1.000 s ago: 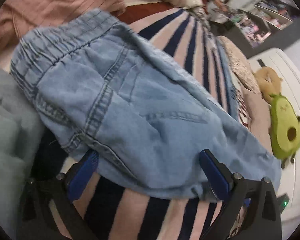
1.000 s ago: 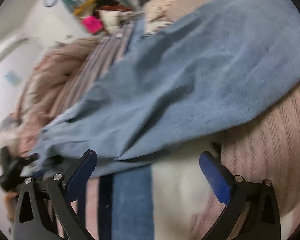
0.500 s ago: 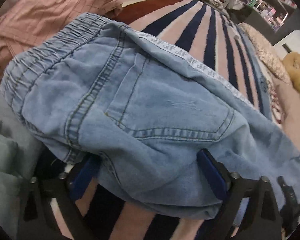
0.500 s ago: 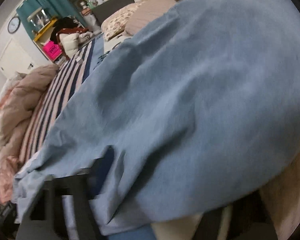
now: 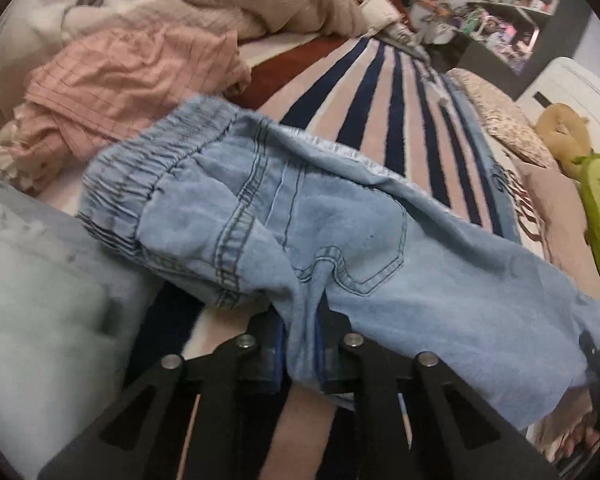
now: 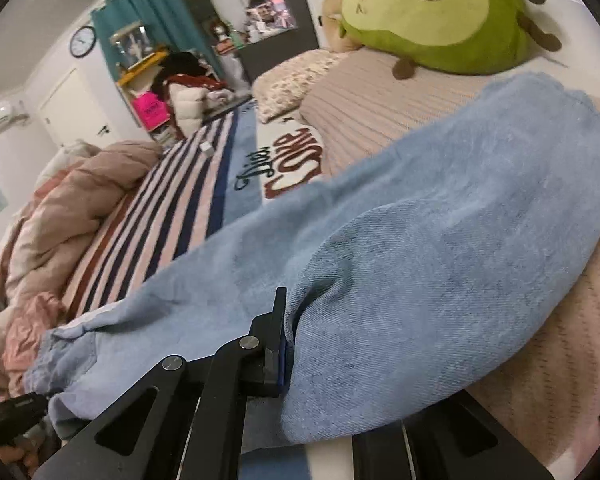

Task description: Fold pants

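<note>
A: What fabric are the pants (image 5: 340, 240) showing?

B: Soft, washed light-blue denim, with a gathered elastic waistband (image 5: 156, 176), doubled stitching along the seams and a curved patch pocket (image 5: 356, 248). They are lying stretched across the striped blanket (image 5: 384, 120), waistband toward the pink checked garment (image 5: 132, 80) and leg running out toward the avocado plush (image 6: 440, 16).

A: And the left gripper (image 5: 302, 348)?

B: Its jaws are closing in on a bunched ridge of denim just below the pocket; the blue pads are pinching that fold, so it is gripping the pants.

A: The right gripper (image 6: 288, 344)?

B: It is clamped tight on the leg; cloth is puckering at the one visible black finger (image 6: 274, 332), and the other finger is hiding under the denim.

A: What is lying around the striped blanket?

B: The blanket is looking plush, in navy, pink and maroon bands. Beside it a crumpled beige quilt (image 5: 236, 4) is heaped, and a ribbed pink cover (image 6: 384, 100) is carrying the avocado plush, which looks smooth and rounded with a brown pit.

A: Any containers?

B: Only distant shelves (image 5: 516, 0) beyond the blanket, crowded with items too small to tell.
</note>
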Available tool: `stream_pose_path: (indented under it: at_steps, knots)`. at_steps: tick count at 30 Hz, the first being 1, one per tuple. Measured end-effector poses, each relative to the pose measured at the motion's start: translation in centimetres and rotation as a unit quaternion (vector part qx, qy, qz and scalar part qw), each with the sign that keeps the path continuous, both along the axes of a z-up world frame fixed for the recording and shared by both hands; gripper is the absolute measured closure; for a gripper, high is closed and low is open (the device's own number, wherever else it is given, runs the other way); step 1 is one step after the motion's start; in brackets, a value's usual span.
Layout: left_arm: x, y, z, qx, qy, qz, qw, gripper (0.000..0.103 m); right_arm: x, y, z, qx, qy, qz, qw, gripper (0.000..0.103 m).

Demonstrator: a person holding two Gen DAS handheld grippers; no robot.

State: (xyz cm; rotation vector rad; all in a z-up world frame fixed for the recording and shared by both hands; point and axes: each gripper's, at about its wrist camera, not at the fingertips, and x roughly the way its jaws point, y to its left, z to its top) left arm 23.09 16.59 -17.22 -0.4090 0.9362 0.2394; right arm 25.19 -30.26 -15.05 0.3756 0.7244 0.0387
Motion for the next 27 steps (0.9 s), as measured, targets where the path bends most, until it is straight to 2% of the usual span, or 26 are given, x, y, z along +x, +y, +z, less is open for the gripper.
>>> stream_pose_path:
  at_steps: [3,10,12,17,19,21,22,25,27]
  knots:
    - [-2.7,0.2,1.0,0.007,-0.018,-0.012,0.9997,0.094,-1.9,0.1,0.2,-0.017,-0.016,0.028,0.999,0.100]
    - [-10.0,-0.6,2.1,0.017,-0.040,-0.039,0.9983,0.094,-8.1,-1.2,-0.6,-0.026,-0.014,0.093,0.995,0.100]
    - [-12.4,-0.8,2.5,0.025,-0.047,-0.044,0.9976,0.097,-10.2,-1.6,-0.7,-0.037,-0.017,0.107,0.993,0.100]
    - [-15.1,-0.6,2.6,0.017,-0.052,-0.050,0.9972,0.097,-12.6,-2.5,-2.1,-0.032,0.008,0.117,0.993,0.100]
    - [-15.3,-0.1,2.1,0.010,-0.042,-0.048,0.9979,0.086,-12.8,-2.1,-2.7,-0.056,0.006,0.116,0.992,0.100]
    - [-15.4,0.5,2.0,-0.015,-0.047,-0.047,0.9977,0.038,-12.8,-1.8,-3.0,-0.064,0.009,0.114,0.991,0.098]
    - [-15.1,0.8,2.1,-0.026,-0.056,-0.051,0.9968,0.031,-12.8,-1.7,-3.0,-0.066,0.010,0.113,0.991,0.096]
    - [-13.2,1.6,2.2,-0.024,-0.052,-0.039,0.9976,0.029,-13.0,-1.8,-2.6,-0.071,0.006,0.112,0.991,0.095]
    - [-11.5,2.2,2.2,-0.038,-0.052,-0.032,0.9974,0.029,-13.2,-1.9,-2.4,-0.072,0.004,0.113,0.991,0.086]
